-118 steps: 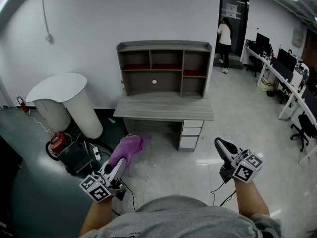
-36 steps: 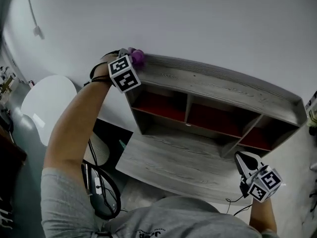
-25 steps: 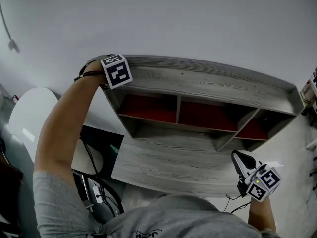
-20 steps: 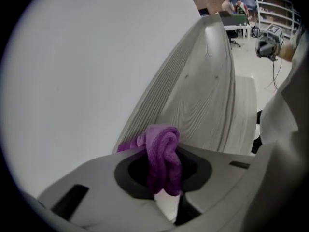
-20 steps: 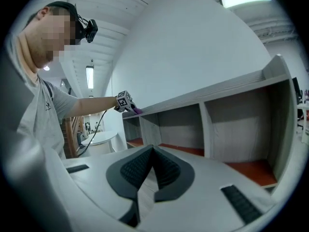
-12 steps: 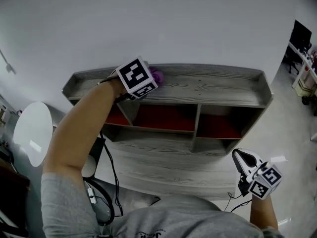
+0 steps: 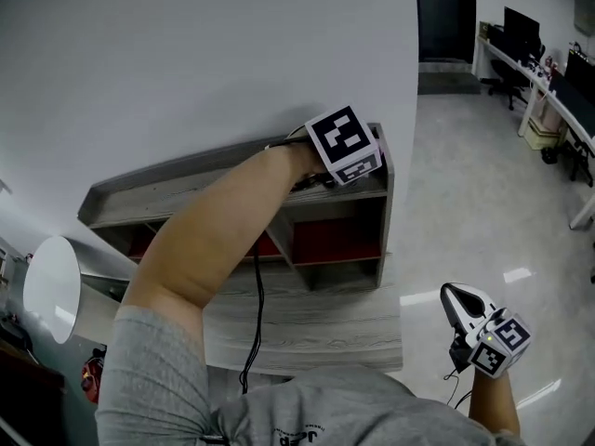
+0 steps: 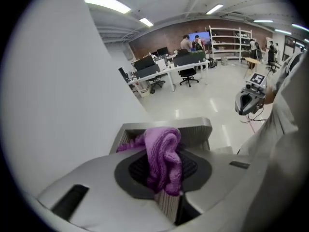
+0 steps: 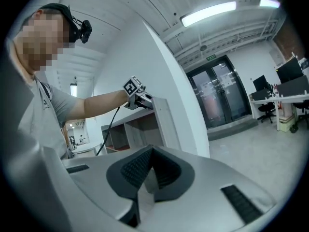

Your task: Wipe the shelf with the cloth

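Observation:
The grey wooden shelf unit (image 7: 167,191) stands against the white wall, with red-backed compartments (image 7: 330,240) below its top board. My left gripper (image 7: 346,147) is reached out over the right end of that top board. In the left gripper view it (image 8: 162,164) is shut on a bunched purple cloth (image 8: 166,141), which rests on the board's end (image 8: 195,128). The head view hides the cloth behind the marker cube. My right gripper (image 7: 463,307) hangs low at the right, well away from the shelf. Its jaws (image 9: 147,176) are shut with nothing between them.
A grey desk top (image 7: 311,321) lies under the shelf unit. A black cable (image 7: 253,309) hangs from my left arm across it. A white round table (image 7: 51,286) stands at the left. Glossy floor, office desks with monitors (image 7: 558,68) and a dark doorway (image 7: 444,12) lie to the right.
My left gripper carried the cloth up from the floor side to the shelf top and swept it from the left end to the right end. The right gripper stayed low and shut.

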Motion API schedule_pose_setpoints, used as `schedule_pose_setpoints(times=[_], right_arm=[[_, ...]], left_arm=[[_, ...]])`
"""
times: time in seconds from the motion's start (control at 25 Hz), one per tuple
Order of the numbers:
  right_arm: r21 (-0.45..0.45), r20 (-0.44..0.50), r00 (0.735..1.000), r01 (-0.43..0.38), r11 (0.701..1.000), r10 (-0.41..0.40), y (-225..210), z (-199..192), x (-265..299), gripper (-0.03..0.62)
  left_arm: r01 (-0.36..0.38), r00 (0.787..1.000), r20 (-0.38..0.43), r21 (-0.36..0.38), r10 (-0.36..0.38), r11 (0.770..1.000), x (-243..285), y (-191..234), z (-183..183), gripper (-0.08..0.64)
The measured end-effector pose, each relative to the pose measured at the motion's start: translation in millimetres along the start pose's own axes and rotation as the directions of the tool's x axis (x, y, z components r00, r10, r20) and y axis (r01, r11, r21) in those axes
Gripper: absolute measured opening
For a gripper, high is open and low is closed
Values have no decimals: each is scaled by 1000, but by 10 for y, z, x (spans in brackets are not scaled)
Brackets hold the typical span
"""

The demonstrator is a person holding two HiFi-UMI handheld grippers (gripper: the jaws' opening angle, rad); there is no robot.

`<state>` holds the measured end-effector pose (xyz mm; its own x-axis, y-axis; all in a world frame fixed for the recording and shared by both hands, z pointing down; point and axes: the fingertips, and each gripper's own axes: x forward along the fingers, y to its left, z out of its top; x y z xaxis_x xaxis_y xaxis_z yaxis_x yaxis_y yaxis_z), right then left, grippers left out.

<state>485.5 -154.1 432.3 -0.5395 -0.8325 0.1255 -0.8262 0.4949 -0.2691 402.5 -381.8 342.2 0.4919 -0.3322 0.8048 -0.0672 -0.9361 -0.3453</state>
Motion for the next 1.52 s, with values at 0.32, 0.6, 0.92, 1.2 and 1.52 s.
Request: schedule_pose_setpoints(times=[0.32, 0.6, 0.92, 1.2, 1.52], right_arm=[[-74, -25, 995, -95, 993, 93, 485, 121, 454, 20], [-139, -88, 967, -251, 958, 241, 2029, -28, 1800, 20], [-171, -187, 924, -366, 915, 334, 3684, -319, 2893, 20], [-190, -225, 929, -339, 922, 295, 3967, -377, 3055, 20], [-175, -208, 942, -301, 938, 263, 3474, -325, 2727, 20]], left_arm=[[-128, 976, 165, -76, 139, 989, -728, 97, -504, 92], [-513, 849, -16, -264, 529, 817, -2940, 515, -3756, 91], [-728, 677, -325, -170, 660, 664, -4388, 451, -6566, 92], [-693, 709, -329, -160, 624, 703, -4109, 520, -7007, 92], [-632, 742, -350, -83, 571, 770, -3641, 365, -6272, 78]])
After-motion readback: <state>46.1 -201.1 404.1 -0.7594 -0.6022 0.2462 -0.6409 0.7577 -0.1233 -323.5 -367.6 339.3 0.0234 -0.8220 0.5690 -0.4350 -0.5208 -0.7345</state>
